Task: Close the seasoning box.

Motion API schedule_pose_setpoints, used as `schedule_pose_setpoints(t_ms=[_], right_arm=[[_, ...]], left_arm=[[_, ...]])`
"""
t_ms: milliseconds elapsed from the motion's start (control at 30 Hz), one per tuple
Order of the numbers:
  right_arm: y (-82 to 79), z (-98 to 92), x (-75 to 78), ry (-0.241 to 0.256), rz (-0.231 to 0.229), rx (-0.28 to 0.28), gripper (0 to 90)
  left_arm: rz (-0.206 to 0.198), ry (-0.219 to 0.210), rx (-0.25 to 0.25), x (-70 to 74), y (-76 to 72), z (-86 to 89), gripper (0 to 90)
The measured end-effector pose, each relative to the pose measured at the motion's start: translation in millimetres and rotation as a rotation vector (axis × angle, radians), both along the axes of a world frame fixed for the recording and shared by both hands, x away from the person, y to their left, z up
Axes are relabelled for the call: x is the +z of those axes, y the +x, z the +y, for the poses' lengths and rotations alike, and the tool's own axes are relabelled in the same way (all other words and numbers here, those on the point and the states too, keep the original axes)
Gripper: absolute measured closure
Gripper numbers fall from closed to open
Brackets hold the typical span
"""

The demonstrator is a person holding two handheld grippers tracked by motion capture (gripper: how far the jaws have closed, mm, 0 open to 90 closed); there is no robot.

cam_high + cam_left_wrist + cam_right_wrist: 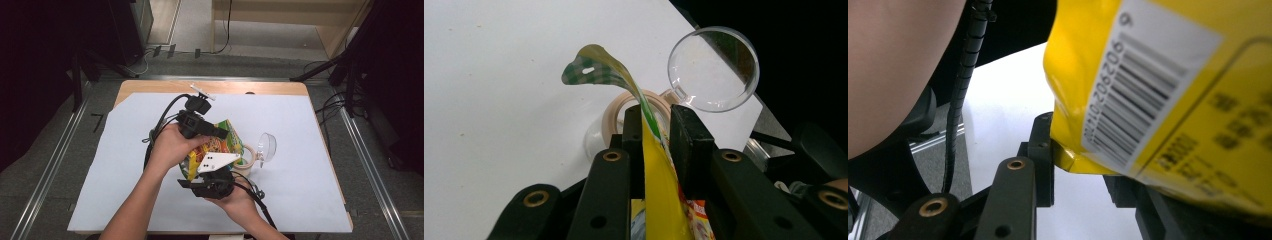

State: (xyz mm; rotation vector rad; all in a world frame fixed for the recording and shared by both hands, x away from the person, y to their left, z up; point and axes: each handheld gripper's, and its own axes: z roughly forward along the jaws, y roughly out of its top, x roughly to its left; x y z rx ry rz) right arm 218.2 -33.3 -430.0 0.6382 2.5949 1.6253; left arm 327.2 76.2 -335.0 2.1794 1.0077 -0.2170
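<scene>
A yellow snack bag (220,145) hangs between my two grippers over the white-covered table. My left gripper (220,132) is shut on the bag's (659,200) top edge, and its (656,117) jaws stand close together there. The green checked top flap curls up past them. From below, my right gripper (202,174) holds the bag's lower corner; in its own view the barcode side of the bag (1158,90) lies across the jaws (1078,145). Just beyond the bag stands a clear container with a beige rim (616,107), its round clear lid (713,67) swung open.
The container (246,161) and its lid (266,146) sit right of the bag. White paper (300,190) covers the wooden table (150,86). Cables trail from both grippers. Metal rails and dark stands flank the table.
</scene>
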Motion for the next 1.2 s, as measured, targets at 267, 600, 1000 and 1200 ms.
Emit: schedule_pose_setpoints(t_ms=[267, 600, 1000, 1200], right_arm=[[-1.3, 0.5, 1.6, -0.010, -0.018, 0.001, 70.5], [-0.6, 0.2, 0.0, -0.012, -0.021, -0.001, 70.6], [-0.6, 0.2, -0.1, -0.013, -0.022, 0.000, 70.7], [-0.8, 0.5, -0.1, -0.011, -0.020, 0.001, 70.7]], left_arm=[[-0.007, -0.002, 0.002, 0.4, -0.5, 0.5, 77.3], [-0.003, -0.002, 0.000, 0.4, -1.1, -0.7, 77.4], [-0.010, 0.003, -0.004, 0.8, -1.8, -1.0, 77.4], [-0.011, 0.005, -0.006, 1.1, -1.9, -0.9, 77.4]])
